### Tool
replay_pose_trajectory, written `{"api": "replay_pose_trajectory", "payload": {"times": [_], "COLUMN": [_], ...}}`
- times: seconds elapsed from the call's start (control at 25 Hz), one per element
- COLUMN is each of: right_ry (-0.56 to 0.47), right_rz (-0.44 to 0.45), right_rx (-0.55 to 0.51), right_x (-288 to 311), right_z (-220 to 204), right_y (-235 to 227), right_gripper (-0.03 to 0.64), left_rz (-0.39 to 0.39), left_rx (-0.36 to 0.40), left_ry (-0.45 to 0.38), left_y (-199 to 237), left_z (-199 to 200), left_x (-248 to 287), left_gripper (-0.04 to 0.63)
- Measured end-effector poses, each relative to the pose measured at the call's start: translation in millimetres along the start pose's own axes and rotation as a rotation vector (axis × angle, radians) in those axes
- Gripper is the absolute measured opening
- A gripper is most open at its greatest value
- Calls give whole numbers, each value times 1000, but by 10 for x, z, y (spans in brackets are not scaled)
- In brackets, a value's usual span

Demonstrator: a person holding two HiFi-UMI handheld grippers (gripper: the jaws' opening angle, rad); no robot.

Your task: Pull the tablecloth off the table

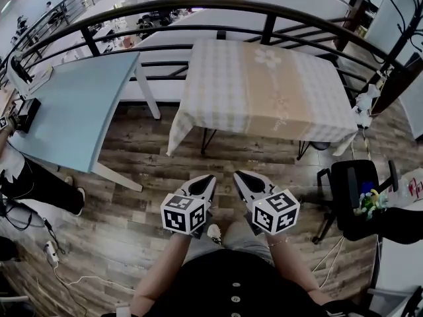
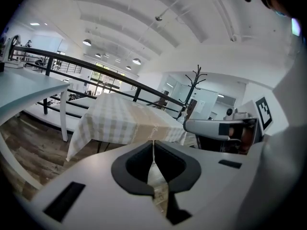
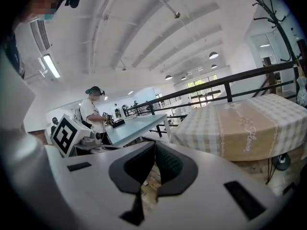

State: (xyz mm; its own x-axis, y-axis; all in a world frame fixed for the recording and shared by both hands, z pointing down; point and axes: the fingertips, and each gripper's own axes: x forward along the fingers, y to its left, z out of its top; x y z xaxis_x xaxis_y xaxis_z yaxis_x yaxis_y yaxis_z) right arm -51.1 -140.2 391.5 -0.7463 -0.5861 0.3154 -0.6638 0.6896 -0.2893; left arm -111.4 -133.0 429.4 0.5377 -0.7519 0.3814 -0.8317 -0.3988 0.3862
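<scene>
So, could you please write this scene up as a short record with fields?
tablecloth: checked, beige band down the middle, spread flat, edges hanging
left tongs: shut, empty, short of the tablecloth
right tongs: shut, empty, short of the tablecloth
blue table: bare top, left of the tablecloth
task state: tablecloth not yet gripped

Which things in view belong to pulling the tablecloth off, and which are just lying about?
Job: tablecloth; table under it; left gripper and right gripper, jaws shut, empty, short of the cloth.
Lying about: blue table; railing; black chair; coat rack; power strip.
</scene>
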Motion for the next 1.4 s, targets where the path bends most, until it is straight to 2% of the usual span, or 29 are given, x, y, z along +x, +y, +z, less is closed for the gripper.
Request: {"api": "replay_pose_trajectory", "payload": {"times": [0.2, 0.52, 0.84, 1.04, 1.12, 1.24, 1.4], "right_ry": [-1, 6, 44, 67, 85, 104, 103], "right_rz": [-38, -29, -71, -59, -49, -63, -82], "right_rx": [27, 35, 87, 130, 171, 290, 396], "right_x": [116, 468, 915, 1213, 1331, 1480, 1661], "right_z": [-35, 62, 154, 231, 235, 222, 202], "right_y": [-137, -399, -990, -1387, -1548, -1837, -2147], "right_gripper": [26, 28, 28, 28, 28, 29, 31], "left_rz": [-14, 1, 40, 17, 28, 52, 67], "left_rx": [-34, -60, -118, -203, -258, -329, -387], "left_ry": [11, 28, 79, 41, 35, 43, 67], "left_y": [119, 382, 812, 1039, 1153, 1331, 1539], "left_z": [-17, 108, 328, 571, 604, 613, 625], "left_x": [110, 399, 913, 1266, 1384, 1565, 1843], "left_gripper": [21, 21, 21, 21, 21, 21, 22]}}
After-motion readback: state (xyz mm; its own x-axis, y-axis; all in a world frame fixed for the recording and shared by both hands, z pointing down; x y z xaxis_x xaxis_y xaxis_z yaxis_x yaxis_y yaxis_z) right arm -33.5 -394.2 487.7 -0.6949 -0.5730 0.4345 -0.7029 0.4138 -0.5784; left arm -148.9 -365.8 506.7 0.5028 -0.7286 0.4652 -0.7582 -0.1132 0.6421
